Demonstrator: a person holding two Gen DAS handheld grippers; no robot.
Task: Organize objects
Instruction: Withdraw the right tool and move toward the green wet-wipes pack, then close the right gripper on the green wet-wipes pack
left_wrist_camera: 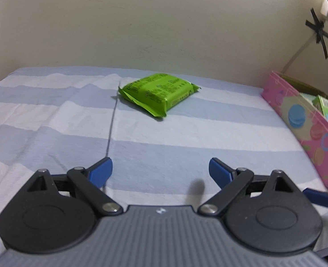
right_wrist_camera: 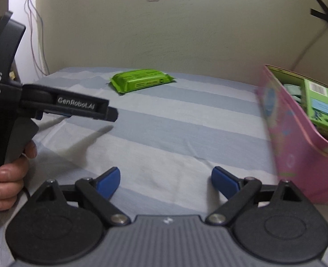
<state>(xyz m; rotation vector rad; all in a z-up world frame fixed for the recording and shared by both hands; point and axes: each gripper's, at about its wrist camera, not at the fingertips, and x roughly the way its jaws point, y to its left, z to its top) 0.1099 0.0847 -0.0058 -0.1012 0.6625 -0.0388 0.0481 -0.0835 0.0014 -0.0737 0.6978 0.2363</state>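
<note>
Left wrist view: left gripper (left_wrist_camera: 160, 169) and right gripper (right_wrist_camera: 165, 178) jaws wide, empty. Green pack (left_wrist_camera: 158, 93) lies on bed (left_wrist_camera: 52, 115), well ahead of both jaws. Pink box (right_wrist_camera: 297, 155) right. Approach step; next: reach, straddle pack.

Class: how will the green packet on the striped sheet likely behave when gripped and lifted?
The green packet looks like a soft film wrapper with crimped ends, so it may dent when squeezed. It lies flat, so rolling seems unlikely. Its glossy film could prove slippery.
</note>
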